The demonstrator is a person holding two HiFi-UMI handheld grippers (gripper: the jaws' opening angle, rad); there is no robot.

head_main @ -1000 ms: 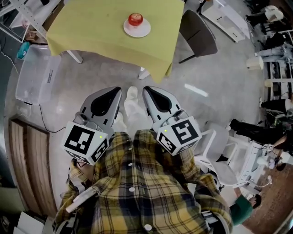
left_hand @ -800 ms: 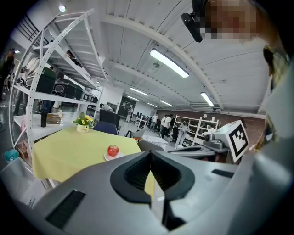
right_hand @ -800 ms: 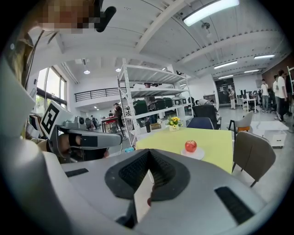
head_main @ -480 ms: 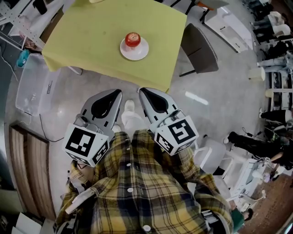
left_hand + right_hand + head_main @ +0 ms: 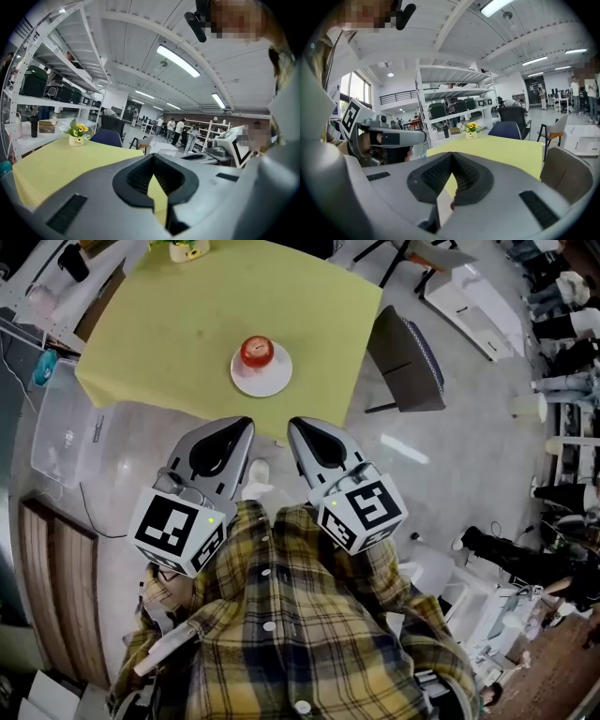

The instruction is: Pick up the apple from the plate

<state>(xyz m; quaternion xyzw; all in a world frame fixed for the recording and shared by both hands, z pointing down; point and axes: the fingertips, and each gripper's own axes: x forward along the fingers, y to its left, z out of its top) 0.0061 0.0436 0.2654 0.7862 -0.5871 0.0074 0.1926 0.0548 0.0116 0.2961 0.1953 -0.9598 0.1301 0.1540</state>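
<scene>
Upper left of frame: bin [image 5: 66,423] stands just beside the table [image 5: 169,324]; a wide swing on that side could knock it, so there is little spare room there.
Table top: bare cloth but for flowers [image 5: 187,247] at the far edge, well apart from the plate [image 5: 274,383]; open room all round it.
Apple [image 5: 257,351]: on the plate, upper centre, near the table's near edge; a shove could roll it off or slide the plate toward the drop.
Left gripper [image 5: 246,425]: lower centre, jaws clenched, nothing between.
Right gripper [image 5: 294,425]: just beside it, jaws pressed together, empty; shut tips would likely butt the apple, not grasp it.
Right of table: chair [image 5: 408,357] near the corner, with clear floor between it and the grippers.
</scene>
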